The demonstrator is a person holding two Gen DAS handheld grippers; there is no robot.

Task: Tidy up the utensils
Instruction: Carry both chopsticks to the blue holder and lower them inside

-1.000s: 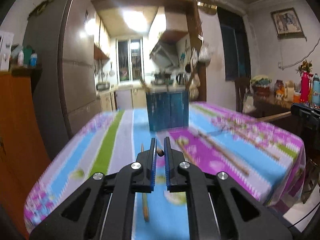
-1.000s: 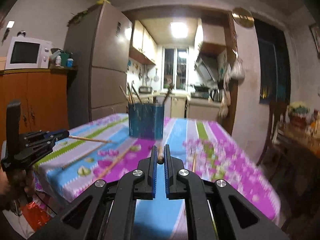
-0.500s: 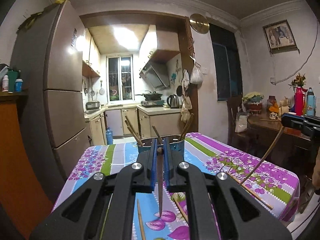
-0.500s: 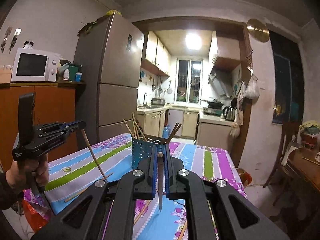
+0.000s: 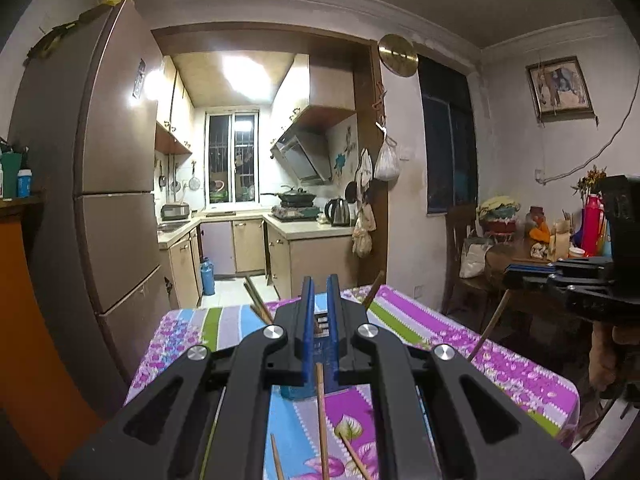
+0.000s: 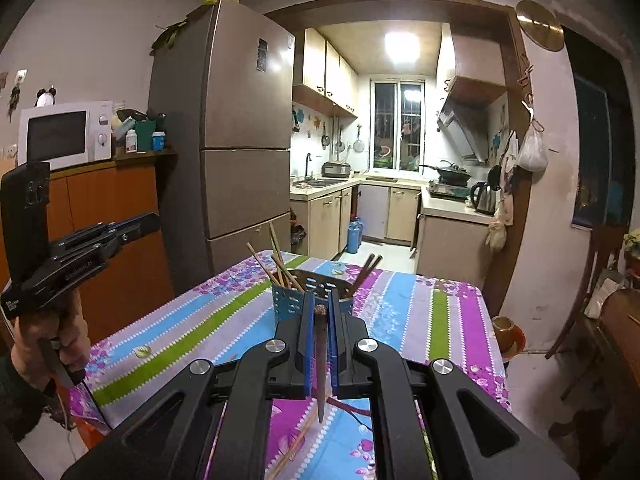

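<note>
A blue perforated utensil holder [image 6: 290, 300] stands on the flowered tablecloth [image 6: 400, 312] with several chopsticks in it. My right gripper [image 6: 320, 308] is shut on a dark chopstick [image 6: 320, 360] that hangs down between the pads, just in front of the holder. My left gripper [image 5: 318, 292] is shut on a wooden chopstick [image 5: 321, 420] that hangs down below it, close above the holder [image 5: 294, 392], which it mostly hides. In the left wrist view the right gripper [image 5: 520, 272] shows at the right with its chopstick [image 5: 486, 330].
Loose chopsticks [image 5: 352, 458] lie on the cloth near me. More loose chopsticks [image 6: 294, 446] lie under the right gripper. A fridge [image 6: 240, 140] and an orange cabinet [image 6: 116, 220] stand left of the table. A wooden side table [image 5: 528, 260] with bottles is at the right.
Both grippers have risen and tilted up with their chopsticks hanging down, and have moved closer to the blue holder. The left gripper now sits right over it.
</note>
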